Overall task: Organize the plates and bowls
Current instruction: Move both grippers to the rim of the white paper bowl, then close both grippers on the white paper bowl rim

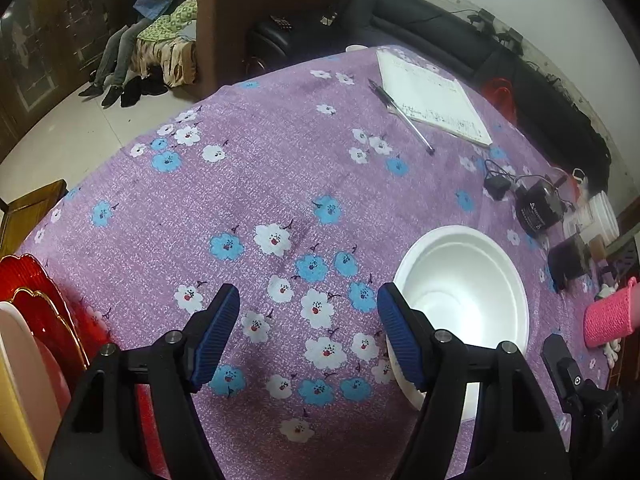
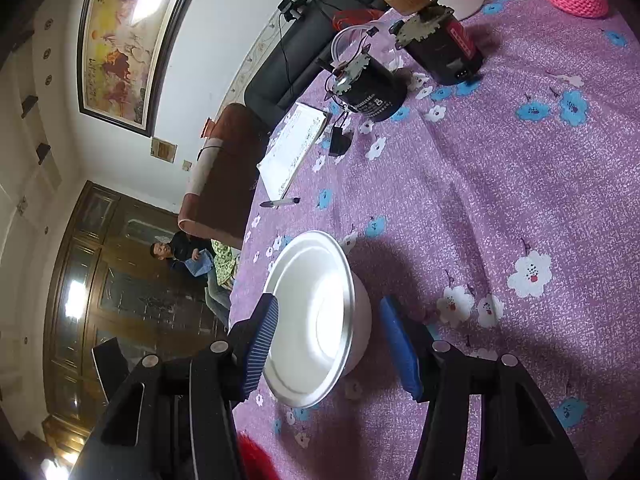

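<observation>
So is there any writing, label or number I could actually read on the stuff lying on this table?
Notebook: handwritten lines, too small and blurred to read.
Black cylinder: white printed label, characters too blurred to quote; the left wrist view shows a small logo on it, also unreadable.
Red and black block: a row of small white marks, not legible.
Wall painting: dark brush characters at its edge, too blurred.
White bowl: no text.

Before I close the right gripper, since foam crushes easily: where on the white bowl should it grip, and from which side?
Grip the white bowl by its rim and wall on the near side, one finger inside, one outside. It sits upright and open on the tablecloth, so the thin lip is reachable. The right gripper already straddles that edge, open; close gently.
</observation>
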`<state>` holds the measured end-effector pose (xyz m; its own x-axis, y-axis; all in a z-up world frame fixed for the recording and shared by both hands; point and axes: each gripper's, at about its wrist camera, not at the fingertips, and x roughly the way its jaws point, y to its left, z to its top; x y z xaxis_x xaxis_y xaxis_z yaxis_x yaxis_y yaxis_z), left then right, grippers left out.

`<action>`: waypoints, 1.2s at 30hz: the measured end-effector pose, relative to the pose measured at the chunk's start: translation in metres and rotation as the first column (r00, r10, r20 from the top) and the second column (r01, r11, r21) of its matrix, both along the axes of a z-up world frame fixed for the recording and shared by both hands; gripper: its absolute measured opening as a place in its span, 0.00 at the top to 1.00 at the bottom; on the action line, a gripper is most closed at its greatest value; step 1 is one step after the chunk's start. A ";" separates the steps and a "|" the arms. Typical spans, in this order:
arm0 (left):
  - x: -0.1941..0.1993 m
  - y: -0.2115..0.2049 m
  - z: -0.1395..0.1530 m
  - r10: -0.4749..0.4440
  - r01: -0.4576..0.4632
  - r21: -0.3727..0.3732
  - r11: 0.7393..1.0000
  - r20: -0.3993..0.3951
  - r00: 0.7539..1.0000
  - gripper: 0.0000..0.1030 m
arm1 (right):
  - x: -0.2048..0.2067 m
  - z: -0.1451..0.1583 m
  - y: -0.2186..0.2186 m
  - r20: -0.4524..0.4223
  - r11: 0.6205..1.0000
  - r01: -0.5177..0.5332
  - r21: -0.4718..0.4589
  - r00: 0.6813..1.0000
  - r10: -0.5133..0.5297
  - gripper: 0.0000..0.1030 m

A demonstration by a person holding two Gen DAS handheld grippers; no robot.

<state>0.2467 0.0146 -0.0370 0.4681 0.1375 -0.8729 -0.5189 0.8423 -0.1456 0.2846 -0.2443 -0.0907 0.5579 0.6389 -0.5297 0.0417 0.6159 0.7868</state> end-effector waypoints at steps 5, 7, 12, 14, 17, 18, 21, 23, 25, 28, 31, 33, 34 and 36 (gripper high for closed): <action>-0.002 0.006 0.003 0.001 -0.001 -0.040 0.999 0.011 1.000 0.31 | 0.001 -0.001 -0.001 -0.003 1.000 -0.003 0.006 1.000 0.003 0.46; -0.004 0.008 0.009 -0.001 0.003 -0.059 0.998 0.033 0.999 0.31 | 0.002 -0.002 -0.001 -0.005 1.000 -0.006 0.010 1.000 0.006 0.46; -0.003 0.000 0.019 -0.046 0.052 -0.076 0.996 0.069 0.997 0.30 | 0.002 -0.001 0.001 0.000 1.000 -0.010 0.012 1.000 0.010 0.46; 0.001 -0.005 0.015 -0.070 0.074 -0.080 0.994 0.054 0.996 0.30 | 0.002 -0.001 0.002 0.000 1.000 -0.011 0.009 1.000 0.011 0.46; 0.006 -0.011 0.006 -0.089 0.091 -0.095 0.991 0.027 0.996 0.31 | 0.003 -0.002 0.001 -0.006 1.000 -0.007 0.010 1.000 0.007 0.46; 0.008 -0.011 0.002 -0.090 0.092 -0.103 0.990 0.021 0.996 0.31 | 0.004 -0.003 0.001 -0.008 1.000 -0.007 0.009 1.000 0.007 0.46; 0.010 -0.010 -0.005 -0.097 0.097 -0.132 0.986 0.010 0.995 0.31 | 0.005 -0.005 0.002 -0.016 1.000 -0.009 0.008 1.000 0.009 0.46; 0.011 -0.009 -0.008 -0.095 0.095 -0.145 0.985 0.003 0.995 0.31 | 0.005 -0.006 0.003 -0.018 1.000 -0.011 0.001 1.000 0.011 0.47; 0.011 -0.007 -0.011 -0.094 0.093 -0.159 0.983 -0.002 0.996 0.31 | 0.006 -0.007 0.004 -0.020 1.000 -0.011 -0.005 1.000 0.011 0.48; 0.011 -0.008 -0.013 -0.098 0.095 -0.160 0.983 -0.011 0.995 0.31 | 0.007 -0.009 0.006 -0.032 1.000 -0.014 -0.005 0.999 0.014 0.49; 0.012 -0.009 -0.015 -0.101 0.098 -0.167 0.981 -0.011 0.995 0.31 | 0.007 -0.010 0.007 -0.034 1.000 -0.015 -0.011 0.999 0.015 0.54; 0.011 -0.010 -0.015 -0.102 0.099 -0.161 0.982 -0.013 0.995 0.31 | 0.007 -0.010 0.008 -0.035 1.000 -0.014 -0.020 0.999 0.013 0.61; 0.012 -0.010 -0.015 -0.103 0.099 -0.164 0.981 -0.015 0.995 0.31 | 0.007 -0.011 0.007 -0.037 1.000 -0.013 -0.023 0.999 0.013 0.62; 0.013 -0.010 -0.017 -0.105 0.101 -0.181 0.978 -0.015 0.994 0.31 | 0.008 -0.013 0.008 -0.050 1.000 -0.020 -0.017 0.999 0.019 0.64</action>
